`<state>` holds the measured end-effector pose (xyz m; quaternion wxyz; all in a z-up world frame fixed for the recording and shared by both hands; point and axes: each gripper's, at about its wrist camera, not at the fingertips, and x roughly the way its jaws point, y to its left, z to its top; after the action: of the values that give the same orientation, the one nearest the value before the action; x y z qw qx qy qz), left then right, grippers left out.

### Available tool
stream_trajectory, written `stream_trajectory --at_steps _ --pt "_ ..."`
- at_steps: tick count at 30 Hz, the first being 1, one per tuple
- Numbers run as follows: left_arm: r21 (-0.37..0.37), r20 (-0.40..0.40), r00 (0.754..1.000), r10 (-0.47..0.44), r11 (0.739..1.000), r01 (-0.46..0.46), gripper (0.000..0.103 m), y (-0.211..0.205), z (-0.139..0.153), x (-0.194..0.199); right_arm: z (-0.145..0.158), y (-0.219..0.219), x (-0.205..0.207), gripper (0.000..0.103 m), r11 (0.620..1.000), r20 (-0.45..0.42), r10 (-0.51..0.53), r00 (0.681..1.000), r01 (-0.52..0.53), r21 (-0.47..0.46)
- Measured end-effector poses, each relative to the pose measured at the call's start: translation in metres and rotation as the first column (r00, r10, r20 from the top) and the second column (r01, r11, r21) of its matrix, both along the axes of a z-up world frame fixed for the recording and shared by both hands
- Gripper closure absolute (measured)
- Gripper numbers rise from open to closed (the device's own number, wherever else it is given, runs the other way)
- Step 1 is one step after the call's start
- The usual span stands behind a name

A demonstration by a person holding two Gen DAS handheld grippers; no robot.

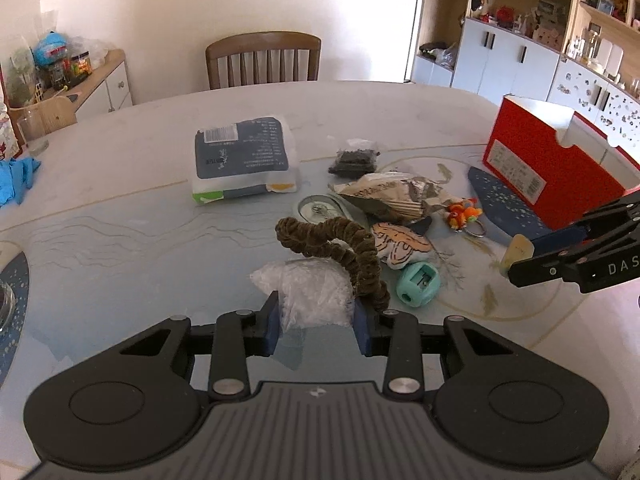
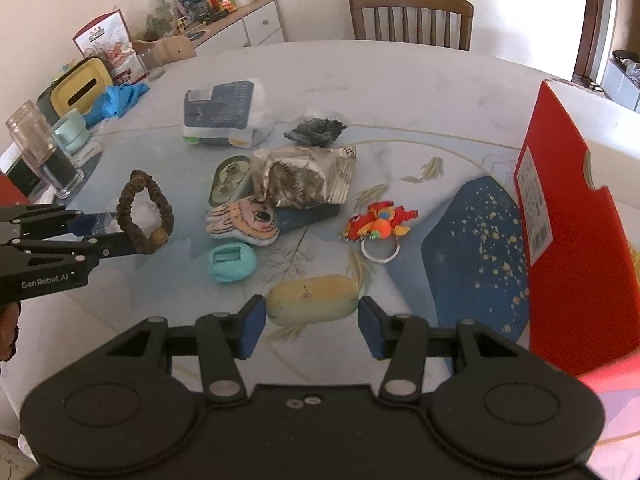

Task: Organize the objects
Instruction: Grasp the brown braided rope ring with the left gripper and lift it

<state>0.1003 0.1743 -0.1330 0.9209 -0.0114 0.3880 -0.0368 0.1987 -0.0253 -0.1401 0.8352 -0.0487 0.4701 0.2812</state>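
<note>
My left gripper is closed on a clear crinkled plastic bag, with a brown fuzzy hair band draped over it; the right wrist view shows that gripper holding both above the table. My right gripper is open, its jaws on either side of a yellow oval case without squeezing it. On the table lie a teal sharpener, a tiger plush, a red-orange keyring charm, a crumpled snack bag, a dark packet and a tissue pack.
An open red box stands at the right on a blue speckled mat. A glass, a cup, a yellow tissue box and a blue cloth line the left edge. A chair stands behind the table.
</note>
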Motion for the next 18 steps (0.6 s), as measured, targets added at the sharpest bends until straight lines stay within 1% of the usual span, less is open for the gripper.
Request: stream_trajectory --at_steps 3,5,8,13,14,15,16,17,18 --pt "0.001 -0.013 1.000 -0.019 1.000 0.019 0.068 -0.010 -0.007 -0.005 -0.003 -0.002 -0.008 0.054 1.000 -0.006 0.012 1.000 -0.012 -0.011" --pt "-0.014 -0.020 0.999 -0.040 0.999 0.040 0.068 -0.018 -0.013 -0.009 -0.006 -0.003 -0.011 0.054 1.000 -0.013 0.013 1.000 -0.013 -0.017" --pt "-0.010 -0.034 0.998 -0.060 0.998 0.059 0.068 -0.027 -0.022 -0.014 -0.007 -0.006 -0.015 0.054 1.000 -0.018 0.012 1.000 -0.013 -0.016" --pt "-0.029 -0.040 0.995 -0.087 0.996 0.086 0.064 -0.032 -0.024 -0.019 -0.006 -0.012 -0.019 0.054 1.000 -0.017 0.008 1.000 -0.008 -0.010" --pt "-0.027 -0.043 0.995 -0.088 0.996 0.087 0.060 -0.033 -0.024 -0.020 -0.006 -0.012 -0.020 0.054 1.000 -0.016 0.008 1.000 -0.008 -0.008" --pt "-0.027 -0.047 0.995 -0.086 0.996 0.085 0.053 -0.033 -0.023 -0.020 -0.006 -0.013 -0.020 0.054 1.000 -0.015 0.007 1.000 -0.007 -0.007" --pt "-0.032 -0.048 0.995 -0.086 0.996 0.084 0.048 -0.034 -0.021 -0.022 -0.005 -0.014 -0.020 0.054 1.000 -0.014 0.006 1.000 -0.006 -0.005" --pt "-0.039 -0.046 0.995 -0.088 0.996 0.086 0.039 -0.034 -0.019 -0.023 -0.005 -0.015 -0.020 0.054 1.000 -0.012 0.005 1.000 -0.005 -0.003" --pt "-0.047 -0.040 0.995 -0.092 0.995 0.090 0.037 -0.034 -0.017 -0.025 -0.004 -0.016 -0.020 0.054 1.000 -0.011 0.003 1.000 -0.003 -0.002"
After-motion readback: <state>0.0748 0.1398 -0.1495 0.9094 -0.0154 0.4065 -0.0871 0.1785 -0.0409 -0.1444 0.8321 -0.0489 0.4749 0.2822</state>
